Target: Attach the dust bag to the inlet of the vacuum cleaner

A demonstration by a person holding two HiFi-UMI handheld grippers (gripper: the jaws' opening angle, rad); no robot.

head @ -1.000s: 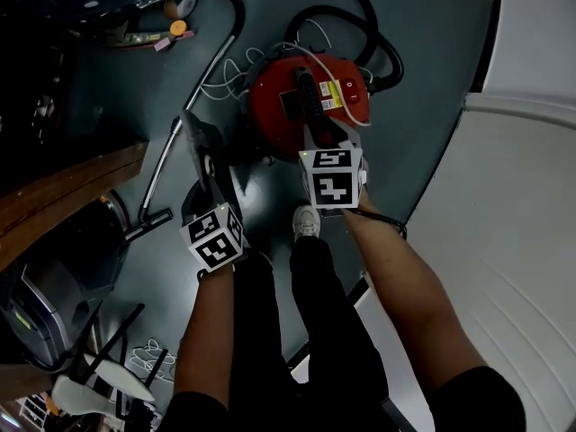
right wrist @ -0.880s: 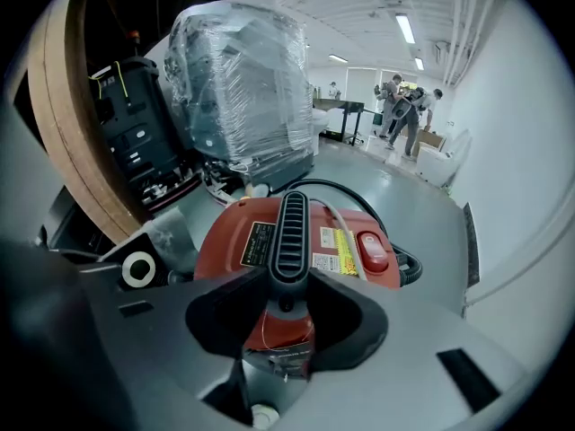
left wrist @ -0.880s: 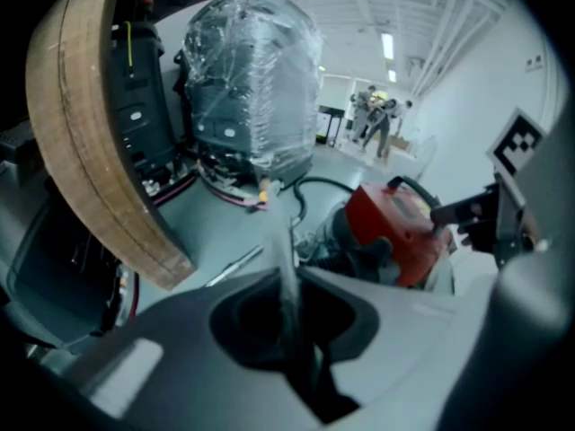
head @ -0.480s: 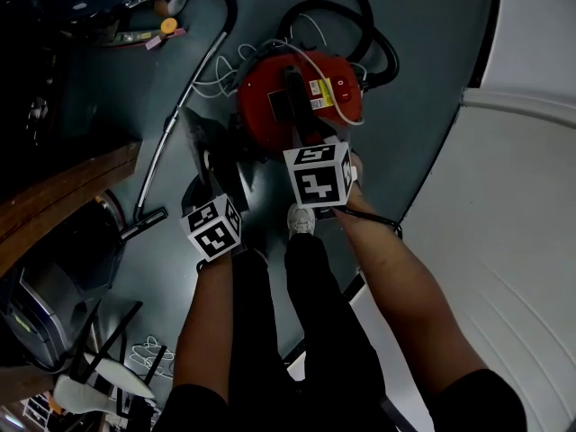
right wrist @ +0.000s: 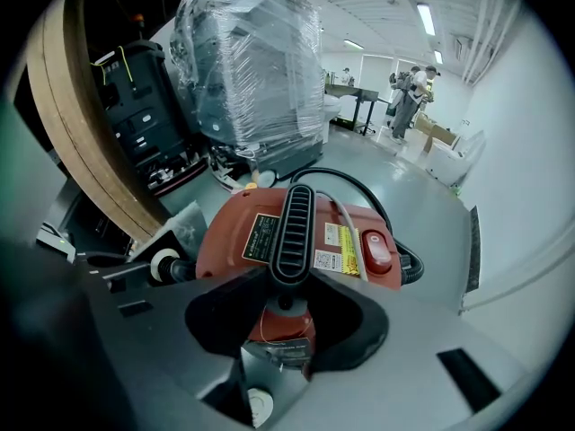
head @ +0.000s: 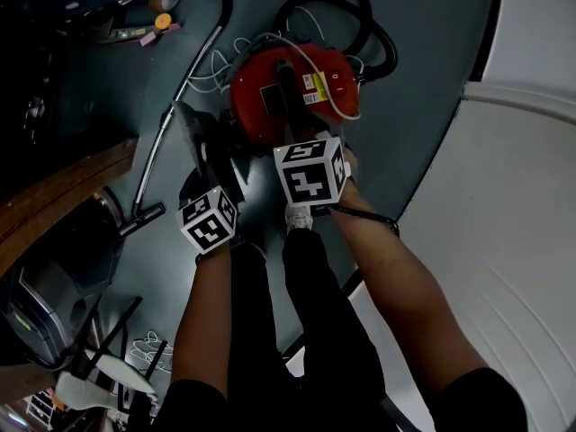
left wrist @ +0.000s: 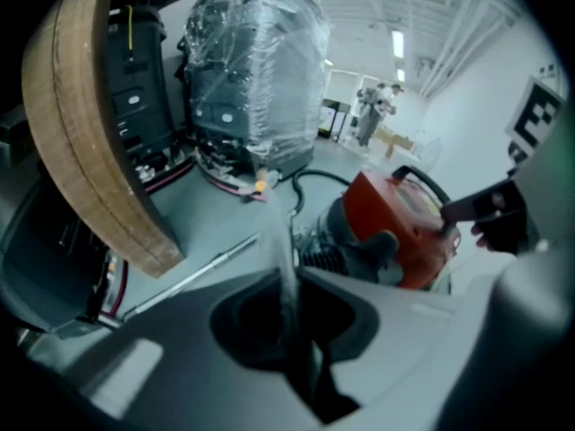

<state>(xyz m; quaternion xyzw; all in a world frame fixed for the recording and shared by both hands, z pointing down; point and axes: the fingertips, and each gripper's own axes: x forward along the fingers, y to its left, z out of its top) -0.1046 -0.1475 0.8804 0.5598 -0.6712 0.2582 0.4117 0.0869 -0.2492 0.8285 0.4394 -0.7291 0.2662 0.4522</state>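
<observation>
Grey dust bag (head: 193, 133) pinched in left gripper (left wrist: 289, 317), right gripper (right wrist: 283, 317) clamping vacuum (right wrist: 232, 233) handle (right wrist: 292, 232): hold steady, bring bag squarely to inlet.

A round red vacuum cleaner (head: 270, 106) with a black handle (head: 290, 86) along its top stands on the grey-green floor (head: 414, 88), a black hose (head: 364, 21) looped behind it. The right tongs (head: 315, 147) reach down to the handle's near end. The left tongs (head: 205, 183) are just left of the cleaner, with a flat grey dust bag (head: 192, 131) standing up from them. A thin metal tube (head: 171, 129) lies to the left, beside a curved wooden edge (head: 63, 187).
</observation>
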